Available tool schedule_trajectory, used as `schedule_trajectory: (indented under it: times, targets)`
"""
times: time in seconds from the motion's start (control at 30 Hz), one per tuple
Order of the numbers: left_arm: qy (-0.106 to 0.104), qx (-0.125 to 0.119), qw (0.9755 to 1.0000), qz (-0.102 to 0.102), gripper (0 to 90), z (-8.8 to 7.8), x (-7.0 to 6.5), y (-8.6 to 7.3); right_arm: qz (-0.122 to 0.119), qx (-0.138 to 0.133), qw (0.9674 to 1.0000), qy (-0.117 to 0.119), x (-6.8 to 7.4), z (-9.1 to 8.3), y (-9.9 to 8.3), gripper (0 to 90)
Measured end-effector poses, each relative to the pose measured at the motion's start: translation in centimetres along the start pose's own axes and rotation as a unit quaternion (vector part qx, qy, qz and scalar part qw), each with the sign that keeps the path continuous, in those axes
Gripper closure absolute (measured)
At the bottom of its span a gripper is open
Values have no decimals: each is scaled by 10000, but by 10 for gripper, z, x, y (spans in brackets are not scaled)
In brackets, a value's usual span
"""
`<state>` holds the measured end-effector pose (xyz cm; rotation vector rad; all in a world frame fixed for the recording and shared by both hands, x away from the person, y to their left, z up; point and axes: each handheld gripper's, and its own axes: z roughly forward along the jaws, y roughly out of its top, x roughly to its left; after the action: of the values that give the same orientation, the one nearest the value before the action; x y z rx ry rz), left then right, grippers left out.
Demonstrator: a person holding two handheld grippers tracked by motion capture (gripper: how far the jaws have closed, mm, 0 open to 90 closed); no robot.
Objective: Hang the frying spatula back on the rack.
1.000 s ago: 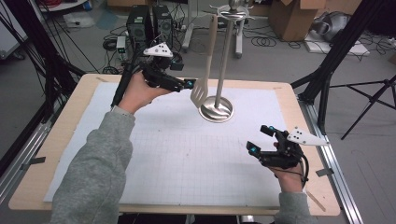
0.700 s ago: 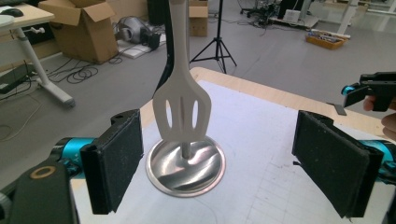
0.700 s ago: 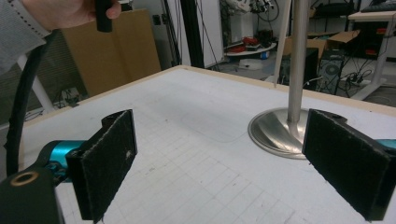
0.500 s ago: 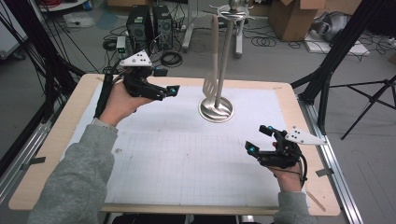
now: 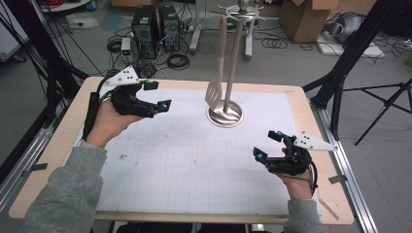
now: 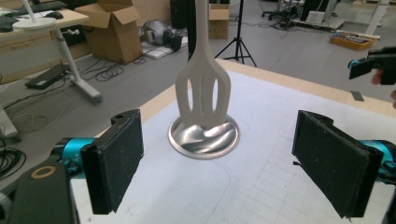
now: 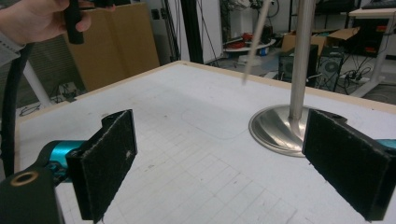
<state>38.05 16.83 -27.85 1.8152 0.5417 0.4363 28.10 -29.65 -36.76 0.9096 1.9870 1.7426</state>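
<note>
A wooden table carries a white gridded mat and a steel stand.

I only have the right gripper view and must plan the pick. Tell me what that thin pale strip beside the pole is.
Observer: It's a pale slotted spatula, seen edge-on in your view.
Operator: Say how it's supported.
Observer: It hangs from a hook at the top of the stand, blade down, just over the round base.
Operator: Report the left gripper.
Observer: The left gripper is held above the table to the spatula's left. Its fingers are wide open, empty and aimed at the blade.
</note>
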Motion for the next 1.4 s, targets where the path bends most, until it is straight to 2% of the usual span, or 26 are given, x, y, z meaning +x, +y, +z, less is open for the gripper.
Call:
schedule_trajectory:
  times: [0.13, 0.37, 0.47, 0.57, 0.87, 1.1, 1.4]
  targets:
    - [67, 49, 10000, 18, 170, -7, -3, -11, -28, -15, 10000, -9, 0, 0, 0, 87]
    - [243, -41, 9996, -118, 170, -24, -4, -30, -40, 1, 10000, -20, 1, 1, 0, 87]
    - [548, -96, 9982, -244, 172, -33, -2, -41, 2, -10, 10000, 3, 1, 2, 0, 87]
    - [641, -155, 9971, -368, 172, -43, 1, -53, 24, -29, 10000, 0, 1, 2, 0, 87]
    - [745, -263, 9959, -445, 169, -64, 3, -74, -36, 56, 10000, -24, 1, 5, -1, 87]
    - [725, -230, 9962, -435, 170, -74, 1, -86, -47, 79, 10000, -33, 1, 6, -1, 87]
    - [831, -202, 9954, -437, 170, -88, -1, -99, -65, 117, 9999, -28, 1, 8, -1, 87]
